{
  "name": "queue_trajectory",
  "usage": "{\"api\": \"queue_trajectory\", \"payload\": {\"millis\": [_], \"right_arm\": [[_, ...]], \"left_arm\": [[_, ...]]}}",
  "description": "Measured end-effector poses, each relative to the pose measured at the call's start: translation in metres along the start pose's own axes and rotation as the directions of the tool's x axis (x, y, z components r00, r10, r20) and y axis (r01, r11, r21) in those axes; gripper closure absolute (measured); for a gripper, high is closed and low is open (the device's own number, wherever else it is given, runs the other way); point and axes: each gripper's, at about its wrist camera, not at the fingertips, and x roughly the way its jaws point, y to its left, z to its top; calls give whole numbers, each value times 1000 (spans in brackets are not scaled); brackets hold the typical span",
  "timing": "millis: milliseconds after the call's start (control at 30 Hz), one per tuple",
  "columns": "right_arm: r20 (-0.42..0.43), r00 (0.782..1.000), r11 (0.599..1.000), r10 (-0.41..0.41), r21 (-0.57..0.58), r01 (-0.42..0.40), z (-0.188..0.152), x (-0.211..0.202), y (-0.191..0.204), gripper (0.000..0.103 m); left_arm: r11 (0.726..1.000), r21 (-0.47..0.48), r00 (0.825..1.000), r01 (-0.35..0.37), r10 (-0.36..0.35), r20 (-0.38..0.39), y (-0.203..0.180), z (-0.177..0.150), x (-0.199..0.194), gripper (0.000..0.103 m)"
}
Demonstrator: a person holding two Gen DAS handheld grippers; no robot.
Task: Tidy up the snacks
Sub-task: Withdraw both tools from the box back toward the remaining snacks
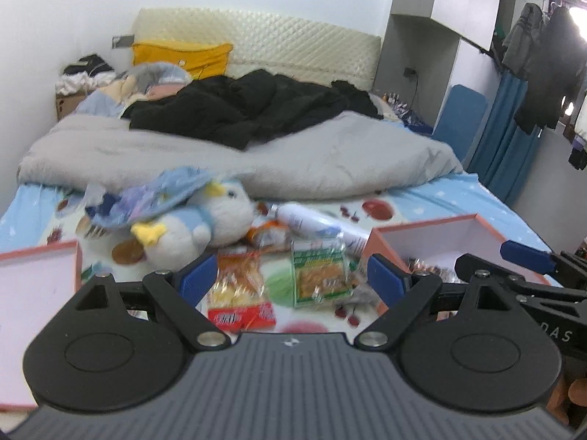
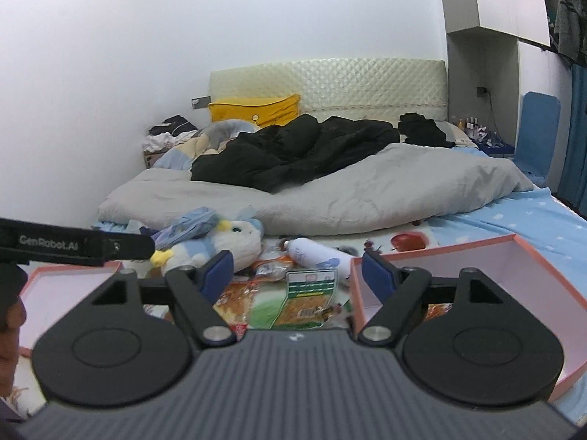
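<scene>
Snack packs lie on the bed sheet between two pink boxes. A red and yellow pack point(image 1: 238, 293) and a green pack point(image 1: 319, 275) sit just ahead of my open, empty left gripper point(image 1: 290, 275). An orange pack point(image 1: 266, 234) lies behind them. The right pink box point(image 1: 433, 227) holds some snacks point(image 1: 425, 267); the left pink box point(image 1: 36, 275) is at the left. My right gripper point(image 2: 297, 271) is open and empty above the green pack point(image 2: 308, 300), beside the right box point(image 2: 513, 256). The right gripper's finger also shows in the left wrist view point(image 1: 528, 253).
A blue and white plush toy point(image 1: 190, 220) and a white bottle point(image 1: 315, 223) lie behind the snacks. A grey duvet point(image 1: 238, 154) and black clothes point(image 1: 249, 106) cover the far bed. Blue curtains point(image 1: 510, 146) hang at the right.
</scene>
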Motion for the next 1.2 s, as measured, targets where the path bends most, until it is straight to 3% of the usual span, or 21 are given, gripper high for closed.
{"api": "queue_trajectory", "payload": {"millis": [133,267,333,433,733,933,1100,1167,1200], "right_arm": [[-8,1000,1000,2,13,-2,-14,-3,11,23],[-34,999,999,-19,49,21,-28,-2,16,0],[-48,999,998,-14,65,17,-35,-3,17,0],[-59,998,998,-31,58,35,-47,-4,20,0],[-140,990,997,-6,70,16,-88,-4,27,0],[-163,987,997,-15,-81,1,-100,12,54,0],[-193,980,992,-54,-121,30,-108,49,61,1],[-206,976,992,-64,-122,39,-110,68,60,19],[-212,975,992,-68,-115,44,-111,78,59,23]], "left_arm": [[1000,-7,1000,-10,10,-22,7,-22,0,12],[1000,9,999,-13,14,-46,11,-39,1,11],[999,41,999,-19,21,-41,10,-46,0,5],[997,61,998,-39,41,-38,11,-58,-4,2],[998,-7,994,-66,65,-82,33,-95,-2,1],[994,-55,991,-91,85,-106,53,-113,20,1],[987,-154,993,-40,22,-117,79,-114,55,1],[982,-189,992,-23,-1,-127,89,-112,73,1],[979,-204,992,-14,-13,-129,93,-110,83,1]]}}
